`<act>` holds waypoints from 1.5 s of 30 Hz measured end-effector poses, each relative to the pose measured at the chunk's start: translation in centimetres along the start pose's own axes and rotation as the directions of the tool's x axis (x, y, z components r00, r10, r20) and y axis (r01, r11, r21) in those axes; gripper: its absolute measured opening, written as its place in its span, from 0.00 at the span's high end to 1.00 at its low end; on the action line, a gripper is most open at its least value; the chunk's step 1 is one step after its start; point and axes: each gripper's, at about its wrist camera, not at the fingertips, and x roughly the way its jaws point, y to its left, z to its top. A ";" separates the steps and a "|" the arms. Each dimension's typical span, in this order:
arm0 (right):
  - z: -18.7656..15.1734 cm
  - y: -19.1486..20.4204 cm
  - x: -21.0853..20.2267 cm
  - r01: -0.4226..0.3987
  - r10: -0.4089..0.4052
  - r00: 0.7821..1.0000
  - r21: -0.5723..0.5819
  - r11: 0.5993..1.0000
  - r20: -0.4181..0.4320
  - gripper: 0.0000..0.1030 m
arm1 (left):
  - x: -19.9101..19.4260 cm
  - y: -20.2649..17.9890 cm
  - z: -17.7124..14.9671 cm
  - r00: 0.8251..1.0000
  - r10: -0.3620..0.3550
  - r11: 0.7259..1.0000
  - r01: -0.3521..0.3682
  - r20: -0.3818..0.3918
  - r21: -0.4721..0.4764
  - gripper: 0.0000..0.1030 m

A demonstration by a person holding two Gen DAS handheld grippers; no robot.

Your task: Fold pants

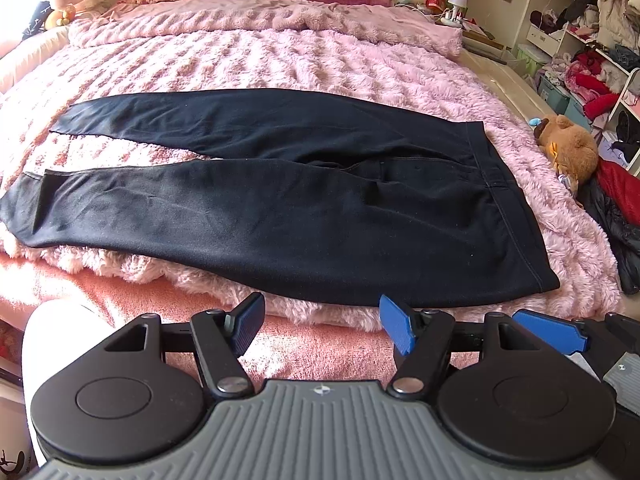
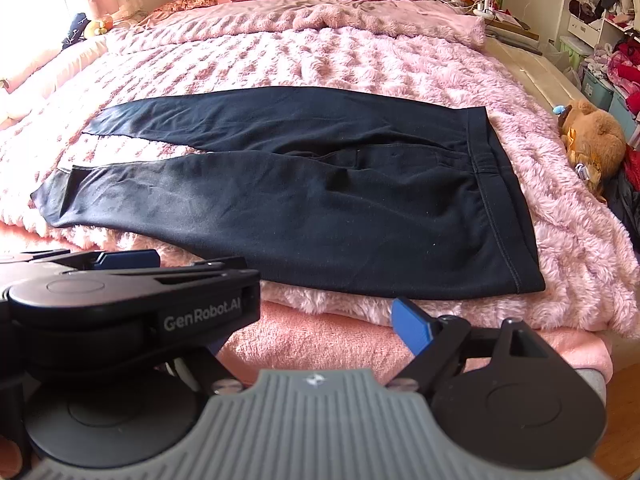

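A pair of dark pants (image 1: 288, 184) lies spread flat on a fluffy pink blanket (image 1: 304, 56) that covers the bed. The waistband (image 1: 508, 200) is to the right, and the two legs run off to the left with a narrow wedge of blanket showing between them. The near leg's edge lies close to the front edge of the blanket, where a smoother pink cover (image 1: 312, 344) is exposed below it.

The left gripper (image 1: 320, 326) hovers in front of the pants, over that smooth pink cover, just short of the near leg's lower edge and not touching it. Its blue-padded fingers (image 1: 394, 330) stand wide apart with nothing between them.

The right gripper (image 2: 320, 332) sits just beside the left one, to its right, also in front of the pants and clear of the cloth, roughly below the hip part near the waistband. Only its right blue pad (image 2: 412, 326) shows in its own view; the left gripper's black body (image 2: 132, 300) hides the other finger. Since that pad stands far off to the side, the jaws appear to be apart and empty.

A brown plush toy (image 1: 568, 148) lies off the blanket's right edge, well apart from the pants
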 end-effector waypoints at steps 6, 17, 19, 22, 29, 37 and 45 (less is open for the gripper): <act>0.0 0.1 0.0 0.001 -0.001 1.000 0.001 1.000 -0.003 0.23 | 0.1 0.0 0.0 1.000 0.001 1.000 -0.001 -0.004 -0.001 0.25; 0.1 0.2 0.6 -0.005 0.005 1.000 0.002 1.000 -0.017 0.24 | 0.8 0.3 0.1 1.000 0.005 1.000 -0.005 -0.020 -0.004 0.25; 0.0 0.2 0.8 -0.001 0.001 1.000 0.002 1.000 -0.022 0.24 | 1.0 0.3 0.1 1.000 0.002 1.000 -0.003 -0.026 -0.007 0.25; -0.1 0.2 1.2 0.002 -0.002 1.000 0.002 1.000 -0.030 0.24 | 1.4 0.4 0.1 0.999 0.000 1.000 0.000 -0.032 -0.009 0.25; -0.3 0.2 1.9 0.003 -0.003 0.999 0.005 1.000 -0.041 0.24 | 2.0 0.2 -0.4 0.999 0.000 1.000 0.000 -0.042 -0.005 0.25; -0.8 -0.2 2.7 -0.018 0.018 0.999 -0.026 0.999 0.030 0.21 | 3.3 1.9 -1.3 0.976 -0.200 0.979 0.203 0.088 -0.028 0.25; -3.4 -6.3 5.6 0.003 -0.001 0.989 -0.009 1.000 0.148 0.21 | 5.9 6.1 -2.1 0.948 -0.105 0.979 0.152 0.302 -0.136 0.21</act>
